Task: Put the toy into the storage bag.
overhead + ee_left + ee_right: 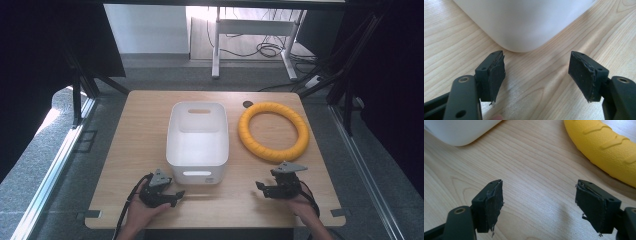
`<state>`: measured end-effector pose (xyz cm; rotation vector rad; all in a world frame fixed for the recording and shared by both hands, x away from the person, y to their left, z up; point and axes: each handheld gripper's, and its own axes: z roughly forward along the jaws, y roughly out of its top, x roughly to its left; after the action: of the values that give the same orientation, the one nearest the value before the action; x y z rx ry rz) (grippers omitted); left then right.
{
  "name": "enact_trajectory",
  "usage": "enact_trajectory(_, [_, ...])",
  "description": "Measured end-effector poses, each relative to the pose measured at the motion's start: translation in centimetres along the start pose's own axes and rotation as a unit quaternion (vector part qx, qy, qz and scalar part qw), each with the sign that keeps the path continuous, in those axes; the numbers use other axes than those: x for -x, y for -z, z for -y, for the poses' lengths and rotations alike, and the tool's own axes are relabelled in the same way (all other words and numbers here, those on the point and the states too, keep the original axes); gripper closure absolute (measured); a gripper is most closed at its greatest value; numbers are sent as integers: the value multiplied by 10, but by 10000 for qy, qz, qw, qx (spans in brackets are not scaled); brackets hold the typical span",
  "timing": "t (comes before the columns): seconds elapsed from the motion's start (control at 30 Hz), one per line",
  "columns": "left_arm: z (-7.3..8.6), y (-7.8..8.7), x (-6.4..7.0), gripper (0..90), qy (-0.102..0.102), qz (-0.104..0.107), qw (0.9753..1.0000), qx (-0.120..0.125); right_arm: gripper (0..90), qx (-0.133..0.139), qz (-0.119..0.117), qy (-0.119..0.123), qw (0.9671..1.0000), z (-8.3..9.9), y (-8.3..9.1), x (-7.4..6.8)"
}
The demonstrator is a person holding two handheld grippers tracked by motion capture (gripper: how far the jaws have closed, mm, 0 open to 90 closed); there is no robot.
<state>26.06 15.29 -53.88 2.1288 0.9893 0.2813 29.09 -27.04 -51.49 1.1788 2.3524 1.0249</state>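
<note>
A light wooden counter carries a white plastic bin with handle slots, standing upright a little left of the middle, and a yellow ribbed ring lying flat toward the far right corner, just beside the bin but apart from it. A small dark round mark sits at the far edge next to the ring.

The left hand-held gripper rests near the near edge, in front of the bin's near left corner, held by the person's left hand. In the left gripper view its jaws stand wide apart with nothing between them, bare wood below, and the bin's rounded corner is close ahead.

The right hand-held gripper sits near the near edge on the right, in front of the ring, held by the right hand. In the right gripper view its jaws are likewise spread wide and empty, with worn, frayed pads; the ring curves across the upper right and the bin's corner shows at upper left.
</note>
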Motion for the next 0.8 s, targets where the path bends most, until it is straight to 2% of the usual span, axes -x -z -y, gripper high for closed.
enact_trajectory(0.13, [1,1,0,294,-8,-5,10000,7,258,-31,-47,-9,10000,-1,-1,0])
enact_trajectory(0.17, [1,2,0,294,-20,8,10000,28,259,-63,3,231,9997,-1,1,-3])
enact_trajectory(0.23, [0,3,1,293,-29,5,10000,47,248,-116,56,350,9993,-1,2,-5])
enact_trajectory(0.47, [-1,3,2,294,-27,5,10000,57,240,-143,6,430,9990,-2,2,-5])
enact_trajectory(0.63, [-1,2,2,294,-58,21,10000,3,200,-114,-194,469,9986,-1,1,-3])
enact_trajectory(0.8, [-1,3,1,293,-53,16,10000,37,194,-143,-189,510,9984,-3,0,-5])
